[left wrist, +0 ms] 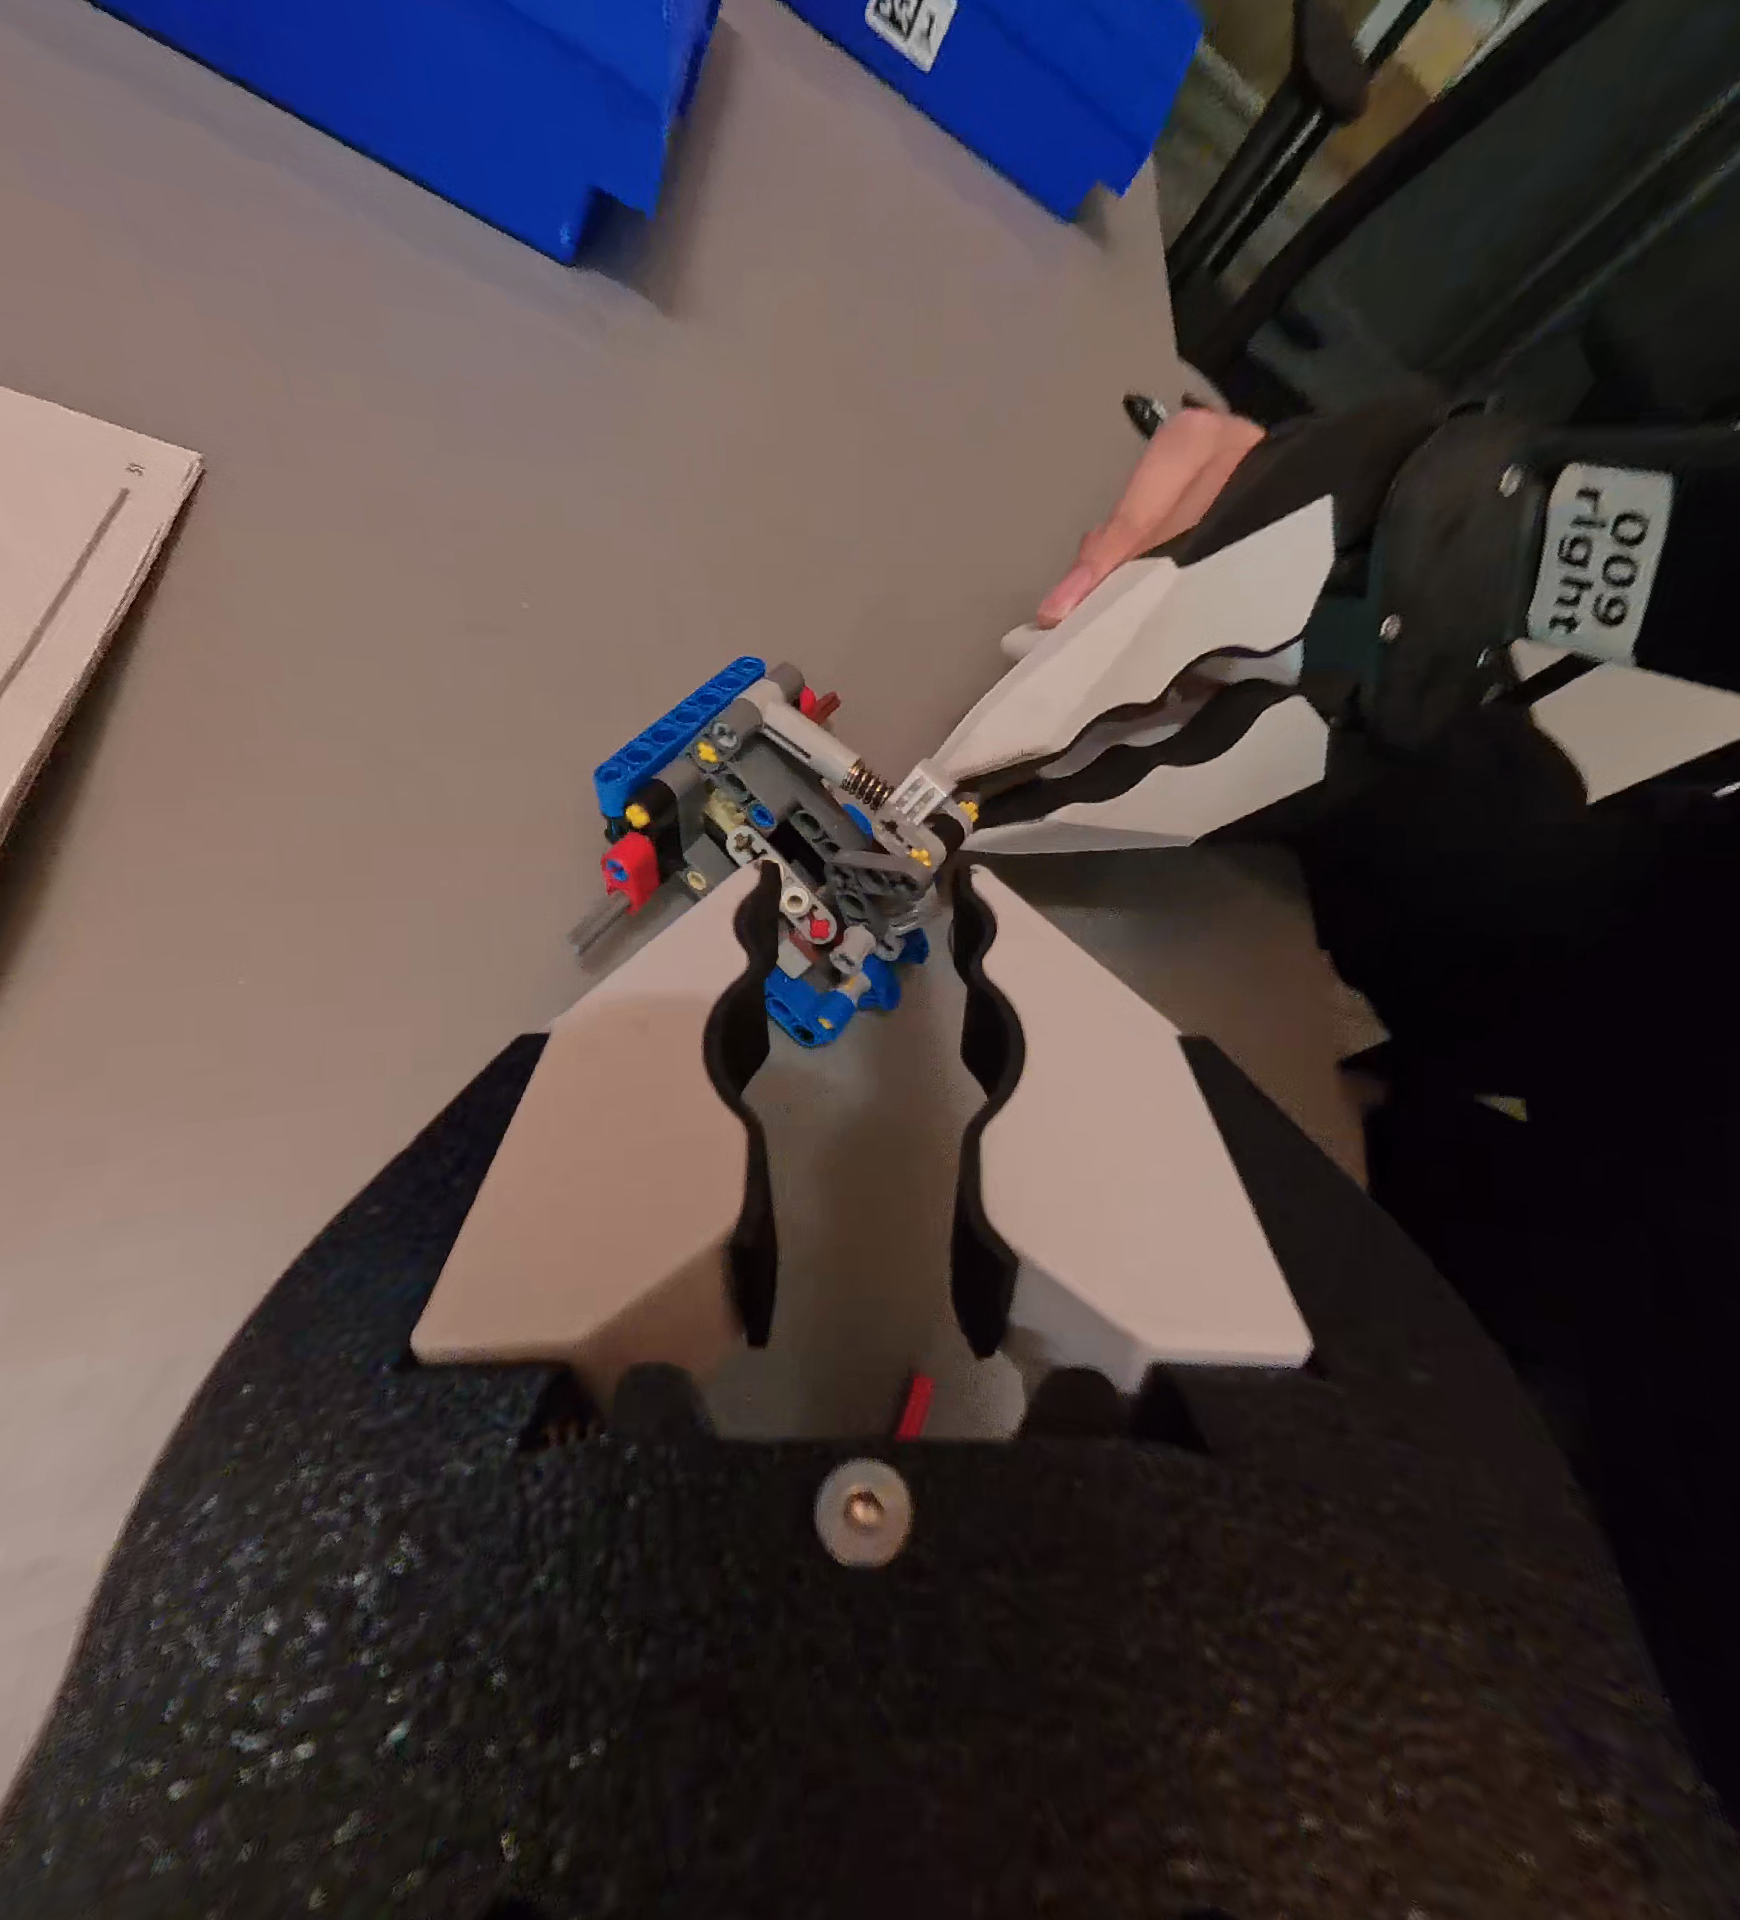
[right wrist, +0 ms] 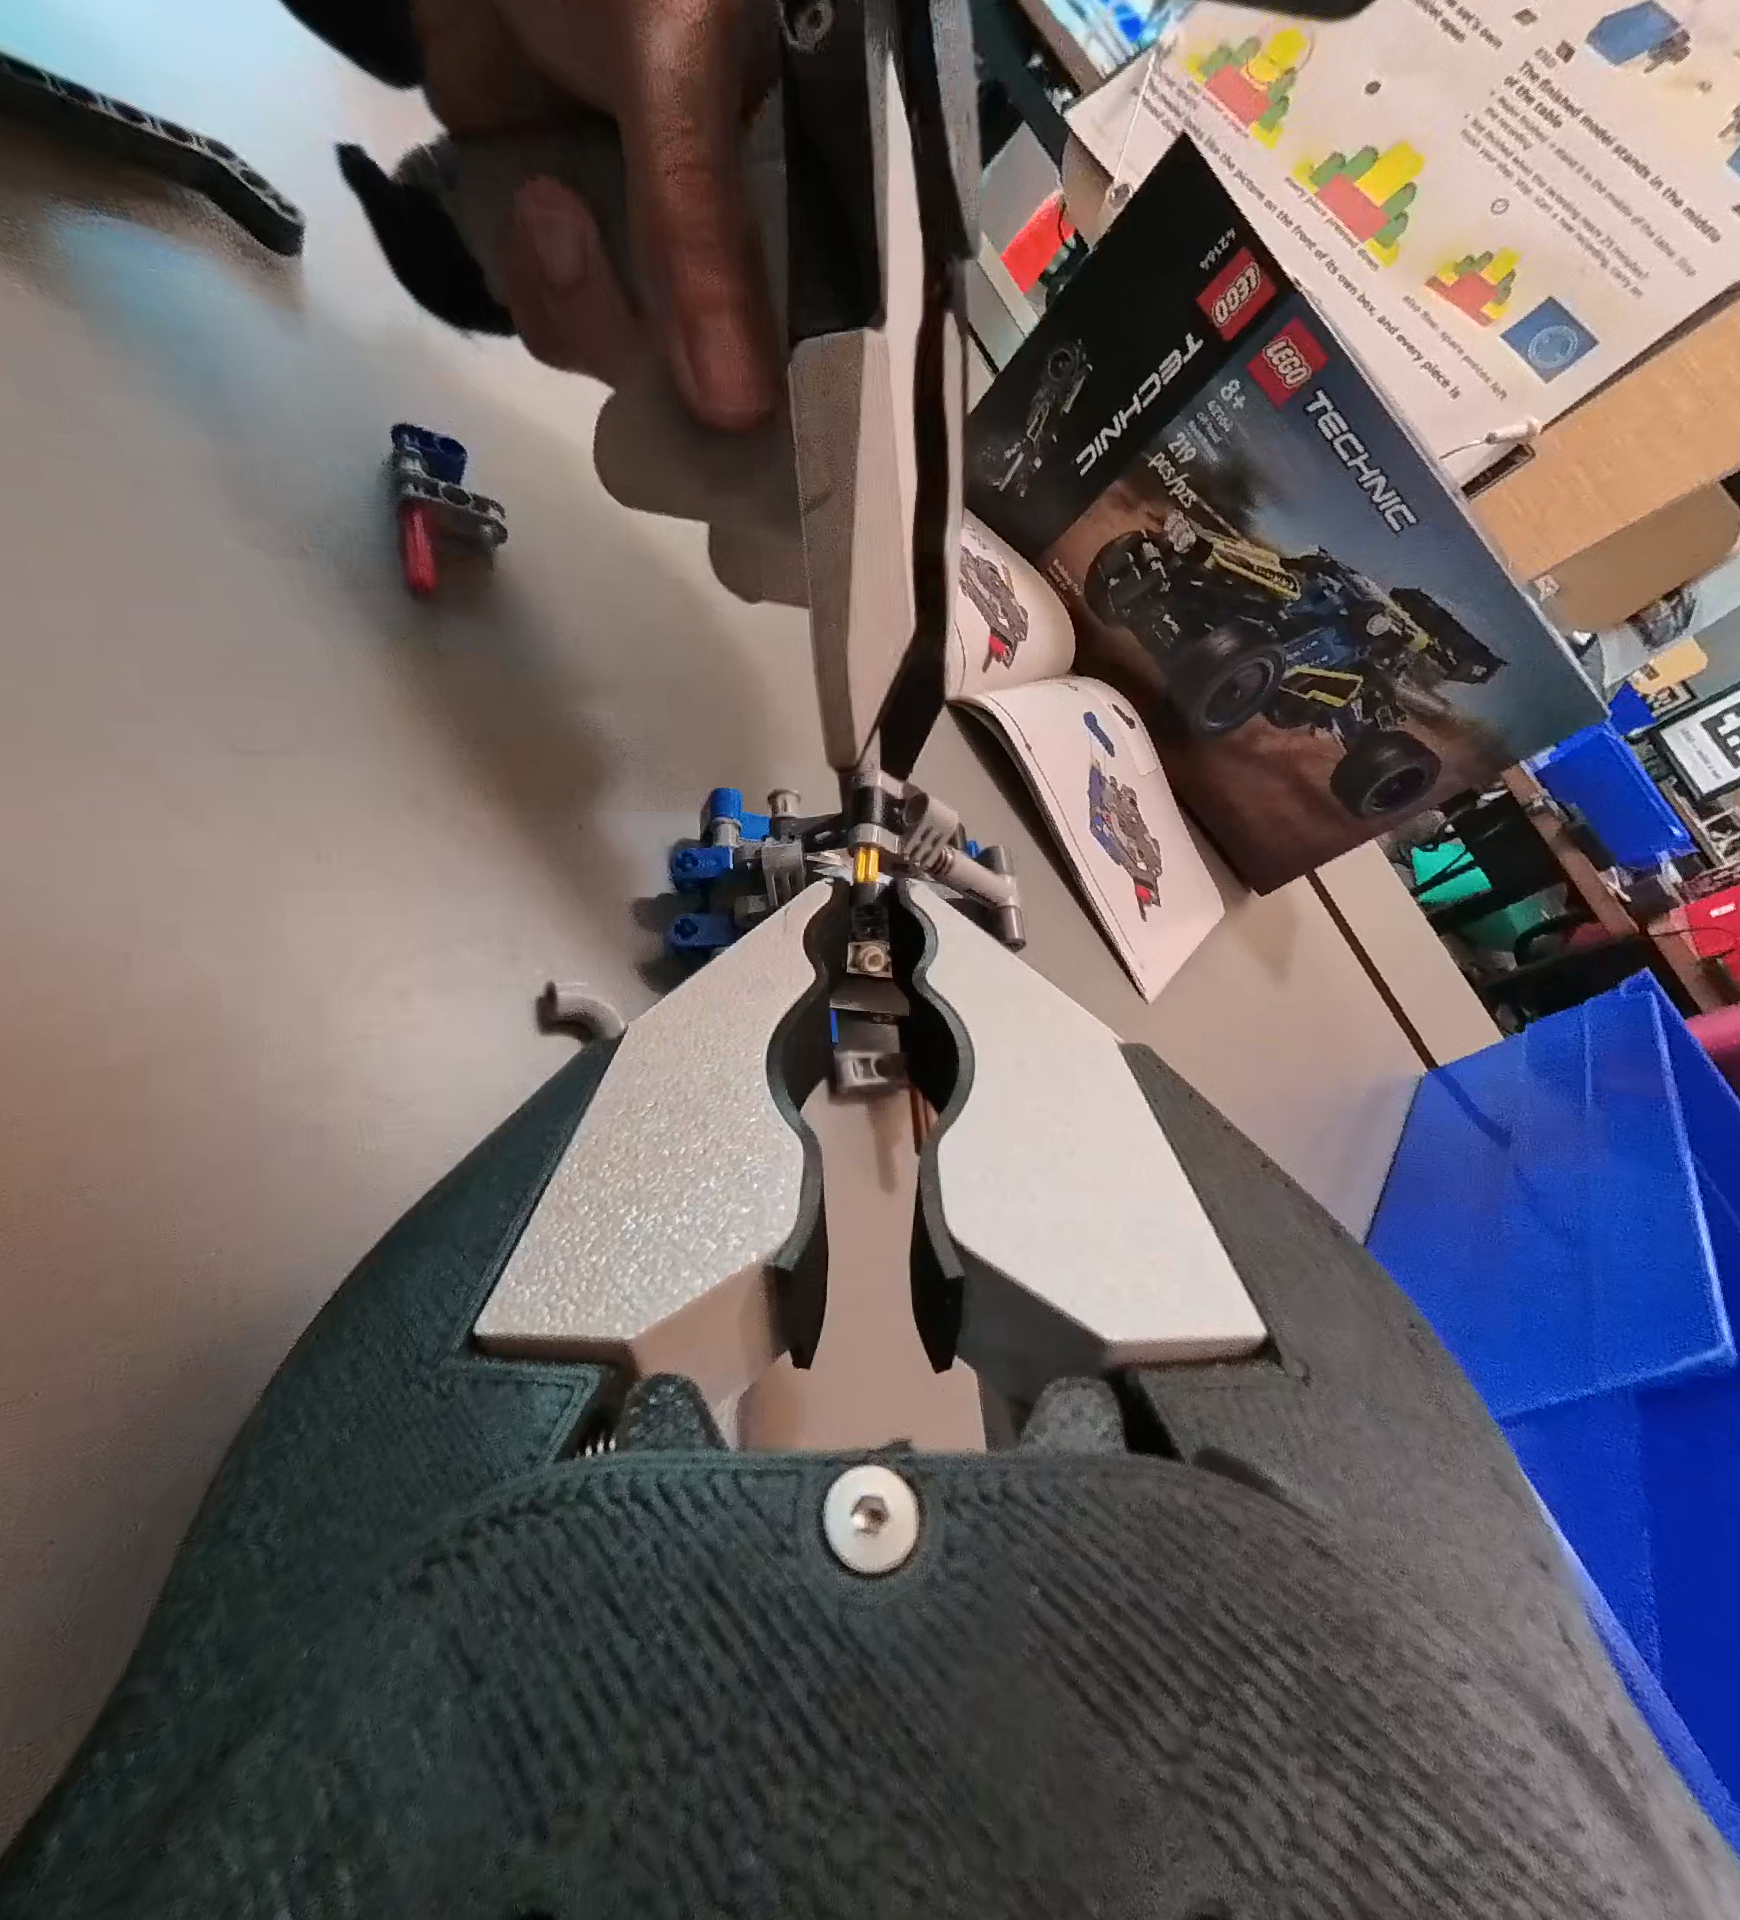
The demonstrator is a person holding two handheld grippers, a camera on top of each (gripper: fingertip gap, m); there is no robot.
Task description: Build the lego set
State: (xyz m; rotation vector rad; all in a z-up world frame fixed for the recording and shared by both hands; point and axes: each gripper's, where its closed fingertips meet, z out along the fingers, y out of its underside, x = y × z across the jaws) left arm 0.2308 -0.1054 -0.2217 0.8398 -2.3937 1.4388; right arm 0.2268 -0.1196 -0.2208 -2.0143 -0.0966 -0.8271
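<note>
Beside the open booklet (right wrist: 1105, 821), the brick assembly (left wrist: 741, 821) rests on the table (left wrist: 430, 520). My right gripper (left wrist: 959, 816) pinches its spring-end corner; my left gripper (left wrist: 861, 894) is spread around its near end, pads apparently not pressing.

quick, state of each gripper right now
left gripper: jaws open around the brick assembly, not clamping.
right gripper: jaws shut on the assembly's end.

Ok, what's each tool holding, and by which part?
Right tool pinches the brick model by its light grey end piece beside the spring. Left tool straddles the model, fingers apart, gripping nothing.
</note>
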